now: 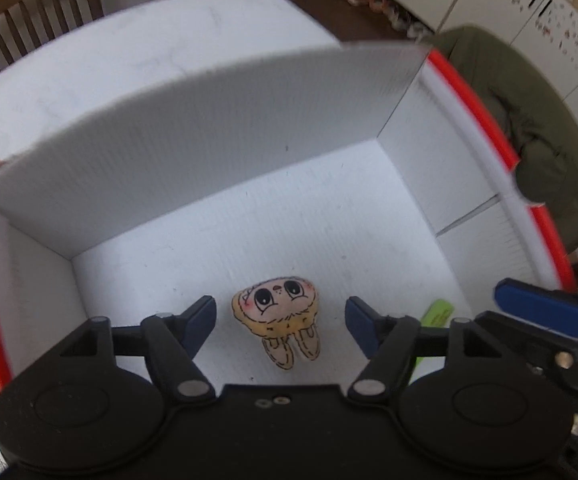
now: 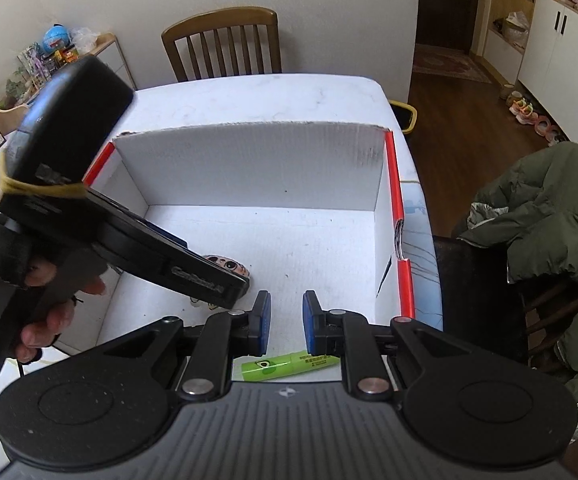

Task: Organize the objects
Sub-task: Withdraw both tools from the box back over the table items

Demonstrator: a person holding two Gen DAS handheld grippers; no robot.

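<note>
White tabletop (image 1: 137, 60) fills the far part of the left wrist view, with a wooden chair (image 1: 29, 12) pushed up behind it and an olive green jacket (image 1: 537, 128) hanging off to the right. On the table stands a white cardboard box (image 1: 209, 128) with red-edged flaps, its top open. On the box floor lies a small cartoon plush figure (image 1: 279, 316) with big eyes and a tan body, face up. The left gripper (image 1: 280, 326) hangs above the inside of the box with its blue-padded fingers (image 1: 199, 326) spread wide on either side of the figure, holding nothing. A green tube (image 1: 435, 316) lies on the floor of the box just right of the right finger, partly hidden by it, and the blue tip of the right gripper (image 1: 545, 314) pokes in at the right edge. From the right wrist view, the same table (image 2: 257, 96) and chair (image 2: 225, 44) sit against a pale wall, with a wooden floor and white cabinets (image 2: 561, 52) to the right and the jacket (image 2: 549, 216) draped over a dark chair. The right gripper (image 2: 285, 326) hovers over the near edge of the box (image 2: 249, 164), its fingers a modest gap apart and empty. The green tube (image 2: 289, 364) lies below them on the box floor. A gloved hand (image 2: 21, 280) holds the left gripper (image 2: 193, 276), which reaches into the box and hides most of the plush figure (image 2: 229, 266).
</note>
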